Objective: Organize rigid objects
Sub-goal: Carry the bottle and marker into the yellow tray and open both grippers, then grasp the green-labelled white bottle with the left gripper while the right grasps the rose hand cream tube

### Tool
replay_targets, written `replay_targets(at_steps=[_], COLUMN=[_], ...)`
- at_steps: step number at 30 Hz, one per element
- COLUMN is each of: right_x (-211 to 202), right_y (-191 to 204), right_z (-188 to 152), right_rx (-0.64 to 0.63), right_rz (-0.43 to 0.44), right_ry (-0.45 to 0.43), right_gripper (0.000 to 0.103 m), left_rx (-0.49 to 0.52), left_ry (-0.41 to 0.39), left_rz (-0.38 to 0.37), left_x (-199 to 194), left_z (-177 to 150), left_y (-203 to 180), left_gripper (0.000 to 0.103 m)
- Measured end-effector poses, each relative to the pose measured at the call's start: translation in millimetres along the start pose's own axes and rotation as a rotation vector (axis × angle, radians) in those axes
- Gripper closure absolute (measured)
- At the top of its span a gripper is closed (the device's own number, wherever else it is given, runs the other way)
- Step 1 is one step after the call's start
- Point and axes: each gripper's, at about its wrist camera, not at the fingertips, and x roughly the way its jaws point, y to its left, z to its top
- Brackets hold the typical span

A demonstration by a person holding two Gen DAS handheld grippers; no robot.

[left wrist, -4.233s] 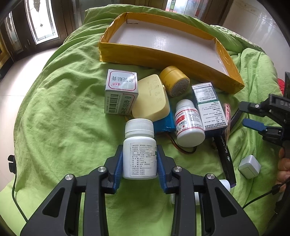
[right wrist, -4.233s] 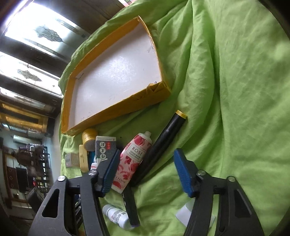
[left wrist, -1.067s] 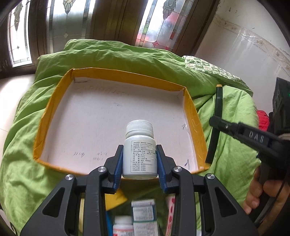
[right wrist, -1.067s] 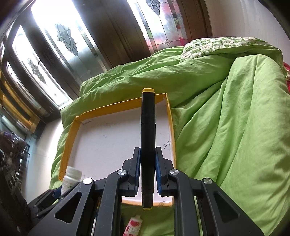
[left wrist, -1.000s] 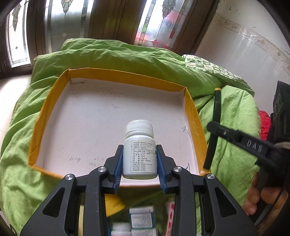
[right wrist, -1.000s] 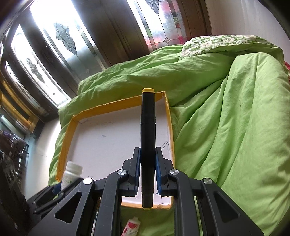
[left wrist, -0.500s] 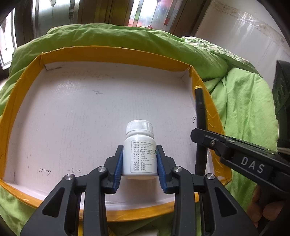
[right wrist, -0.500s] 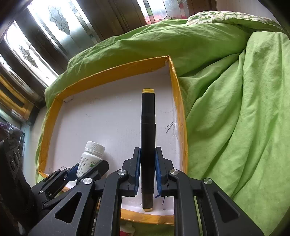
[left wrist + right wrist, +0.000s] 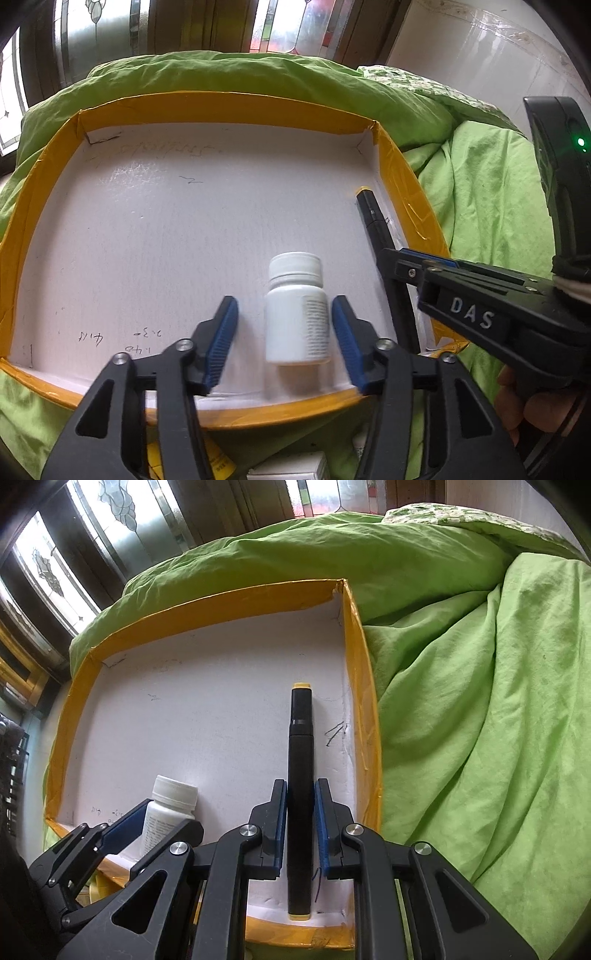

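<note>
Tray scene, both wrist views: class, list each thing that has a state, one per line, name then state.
White pill bottle: upright on the tray floor, cap on, released.
Black marker: capped at both ends, clamped, lying along the tray's right wall.
Yellow-rimmed tray: open-topped, holding only the bottle and marker.
Left gripper: jaws just opened, pads clear of the bottle.
Right gripper: shut on the marker.
Green quilt: rumpled.

Soft daylight from the windows [image 9: 55, 576] behind, fisheye bending at edges, slight blur on the bottle [image 9: 297, 325].
</note>
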Motion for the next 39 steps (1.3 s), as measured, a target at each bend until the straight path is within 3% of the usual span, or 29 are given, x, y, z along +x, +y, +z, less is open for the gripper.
replay_targets(at_steps=[8,10,11,13,21,26,29,34,39], right_x=[-19.5,-30.4,-37.8,-50.0,-81.8,-91.9,-94.3,-94.1,-100.9], right_y=[-9.6,-10.5,-10.7,-12.9,-19.1,-19.4,-17.9,-16.6,-16.6], right_z=[-2.2,-4.4,-5.1,-9.1,-30.6,-52.0,-66.8,-90.4,-105.2], right_rx=[0.06,0.066,0.069,0.073,0.107,0.089,0.072,0.039,0.029], right_rz=[0.049,0.056,0.06,0.069,0.142,0.176,0.198,0.216,0.221], right_ry=[-0.04,-0.067,-0.088,-0.115,-0.12,-0.086,-0.061,-0.012,0.0], right_gripper=[0.081,0.071,0.061,0.053,0.043,0.041,0.036,0.036,0.036], left_rx=[-0.013,-0.012,-0.015,-0.025,-0.086,-0.189,-0.224,-0.145,0.004], left_ry=[-0.051,-0.073,-0.086,-0.108,-0.104,-0.111,-0.074,-0.055,0.061], left_rz=[-0.014,-0.017,-0.017,-0.022,0.063,0.09,0.075,0.016,-0.035], left_x=[-44.7,-61.2,-70.6,-88.4,-136.8,-144.8,-144.0,-152.8,-142.3], left_z=[-10.0,-16.8,-22.6,-36.6,-88.5,-115.9,-132.6,-141.3,-162.7], left_y=[2.6,3.9,5.7,10.5,46.8,69.6,73.6,48.1,10.3], left_gripper=[0.048,0.034,0.03,0.023,0.023,0.023,0.023,0.023,0.023])
